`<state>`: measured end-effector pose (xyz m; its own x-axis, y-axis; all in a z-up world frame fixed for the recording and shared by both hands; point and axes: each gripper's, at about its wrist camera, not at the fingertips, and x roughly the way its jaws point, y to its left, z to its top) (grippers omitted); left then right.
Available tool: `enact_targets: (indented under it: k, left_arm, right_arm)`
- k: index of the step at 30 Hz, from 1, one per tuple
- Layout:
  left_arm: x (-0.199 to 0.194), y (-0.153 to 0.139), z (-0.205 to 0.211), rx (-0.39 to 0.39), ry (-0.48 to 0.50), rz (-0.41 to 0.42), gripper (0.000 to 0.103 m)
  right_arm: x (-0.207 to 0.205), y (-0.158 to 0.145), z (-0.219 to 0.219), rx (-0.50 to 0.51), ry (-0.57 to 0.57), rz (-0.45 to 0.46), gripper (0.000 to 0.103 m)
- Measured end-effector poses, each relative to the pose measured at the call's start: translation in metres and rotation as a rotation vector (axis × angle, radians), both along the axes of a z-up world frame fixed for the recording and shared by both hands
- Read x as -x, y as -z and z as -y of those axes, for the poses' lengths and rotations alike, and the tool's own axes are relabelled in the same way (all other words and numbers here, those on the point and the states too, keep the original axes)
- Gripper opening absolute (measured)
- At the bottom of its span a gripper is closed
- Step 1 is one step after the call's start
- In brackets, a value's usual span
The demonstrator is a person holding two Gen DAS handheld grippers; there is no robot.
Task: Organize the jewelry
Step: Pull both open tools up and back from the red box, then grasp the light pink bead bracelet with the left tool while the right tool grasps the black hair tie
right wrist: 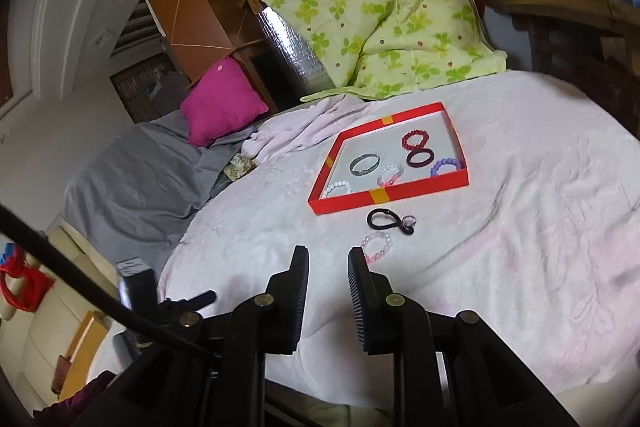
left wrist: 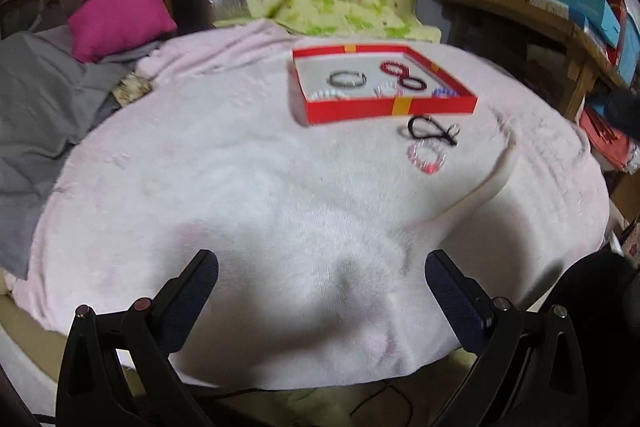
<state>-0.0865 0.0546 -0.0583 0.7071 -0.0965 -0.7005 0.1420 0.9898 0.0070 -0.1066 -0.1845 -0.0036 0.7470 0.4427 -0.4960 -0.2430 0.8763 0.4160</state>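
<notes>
**Two pieces outside the box, both hand-held grippers empty**

Red box (right wrist: 387,195): shallow open tray, red walls with yellow bands at the wall midpoints, pale floor. Sits on the pink blanket (right wrist: 520,227) covering the bed, toward the far side, near the green clover quilt (right wrist: 360,7). In the right wrist view its long axis runs diagonally, near corner left, far corner right.

Inside the box:
- grey-green bangle (right wrist: 364,163), centre-left, lying flat
- white bead bracelet (right wrist: 337,188), near-left corner
- clear/pink bead bracelet (right wrist: 390,174), middle, near front wall
- red bead bracelet (right wrist: 415,139), far right
- dark maroon hair band (right wrist: 420,159), touching the red one
- purple bead bracelet (right wrist: 445,166), against the right wall

Outside, just in front of the front wall:
- black hair tie (right wrist: 386,219), looped, long axis roughly parallel to the front wall, small clear charm at its right end
- pink bead bracelet (right wrist: 377,246), flat ring, just nearer than the tie, close but contact unclear

Left hand-held gripper (left wrist: 322,287): jaws spread wide, nothing between, above bare blanket at the near side. That view is motion-blurred.

Right hand-held gripper (right wrist: 328,267): jaws narrowed to a slim gap, nothing in it, tips just left of the pink bead bracelet, not touching.
</notes>
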Motion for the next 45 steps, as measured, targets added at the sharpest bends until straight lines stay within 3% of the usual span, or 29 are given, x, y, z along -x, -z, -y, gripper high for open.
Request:
enact_targets:
  k: [4,8,11,16,22,34,38,45]
  left_arm:
    - [0.009,-0.043,0.007,-0.009,-0.020,0.083,0.103]
    - [0.023,-0.092,0.005,0.005,-0.044,0.168,0.103]
    - [0.039,-0.129,-0.001,0.008,-0.060,0.238,0.103]
    - [0.052,-0.152,-0.011,0.007,-0.082,0.270,0.103]
    - [0.047,-0.141,-0.001,-0.005,-0.074,0.245,0.103]
    - [0.026,-0.102,0.042,-0.024,0.032,0.163,0.103]
    - [0.011,-0.071,0.045,0.027,0.058,0.120,0.103]
    - [-0.019,-0.028,0.052,0.045,0.082,0.050,0.103]
  right_arm:
    - [0.011,-0.006,0.011,-0.024,0.015,0.038,0.023]
    - [0.024,-0.020,0.023,-0.053,0.041,0.087,0.039]
    - [0.034,-0.033,0.030,-0.075,0.057,0.132,0.041]
    - [0.044,-0.050,0.034,-0.101,0.070,0.189,0.041]
    - [0.045,-0.051,0.045,-0.137,0.100,0.207,0.042]
    - [0.046,-0.037,0.072,-0.165,0.140,0.185,0.042]
    - [0.032,-0.016,0.069,-0.127,0.133,0.120,0.042]
    - [-0.005,0.032,0.062,-0.108,0.097,-0.021,0.042]
